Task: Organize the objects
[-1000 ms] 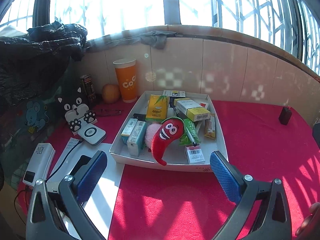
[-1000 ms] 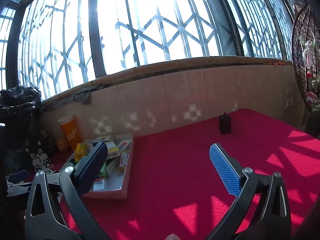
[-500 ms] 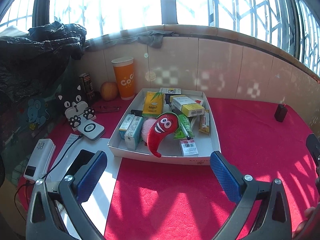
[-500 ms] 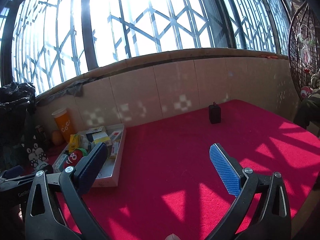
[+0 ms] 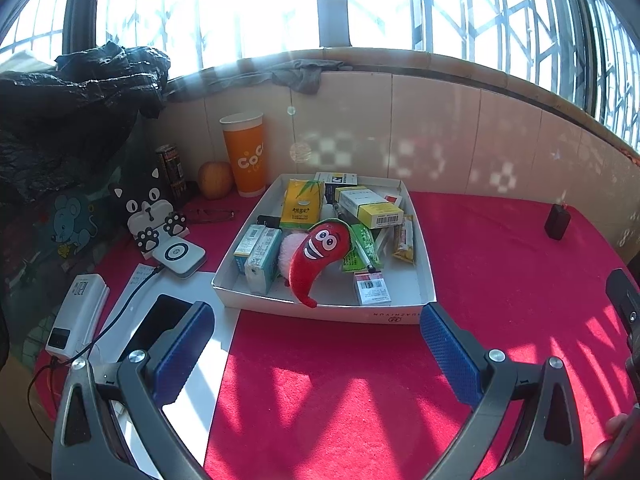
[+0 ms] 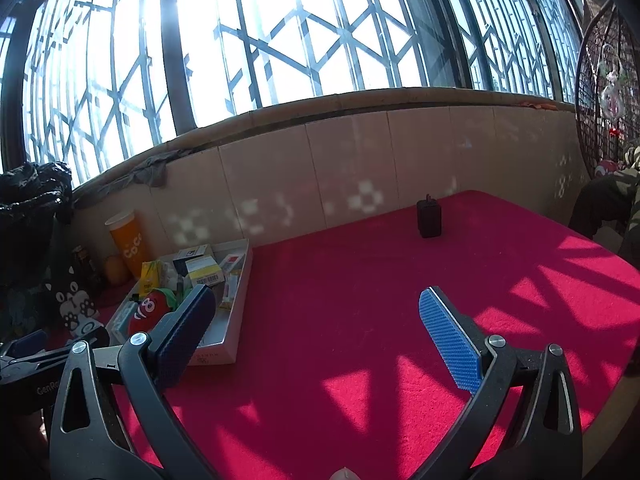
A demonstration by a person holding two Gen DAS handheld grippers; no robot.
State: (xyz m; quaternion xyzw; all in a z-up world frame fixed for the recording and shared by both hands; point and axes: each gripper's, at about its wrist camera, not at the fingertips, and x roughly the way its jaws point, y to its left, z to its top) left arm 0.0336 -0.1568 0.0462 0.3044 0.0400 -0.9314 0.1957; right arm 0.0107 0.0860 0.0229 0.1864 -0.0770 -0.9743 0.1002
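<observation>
A white cardboard tray sits on the red cloth and holds a red chili plush, a yellow tissue pack, several small boxes and a snack bar. My left gripper is open and empty, just in front of the tray's near wall. My right gripper is open and empty over bare red cloth, with the tray and the chili plush to its left. A small black charger stands on the cloth far ahead; it also shows in the left wrist view.
Left of the tray lie a phone on white paper, a white power bank, a wireless charger pad and a cat stand. An orange cup, an apple and a can stand by the tiled wall.
Both grippers have drawn back and shifted a little, so the tray sits farther off in the left view and more of it shows in the right view. Both stay open.
</observation>
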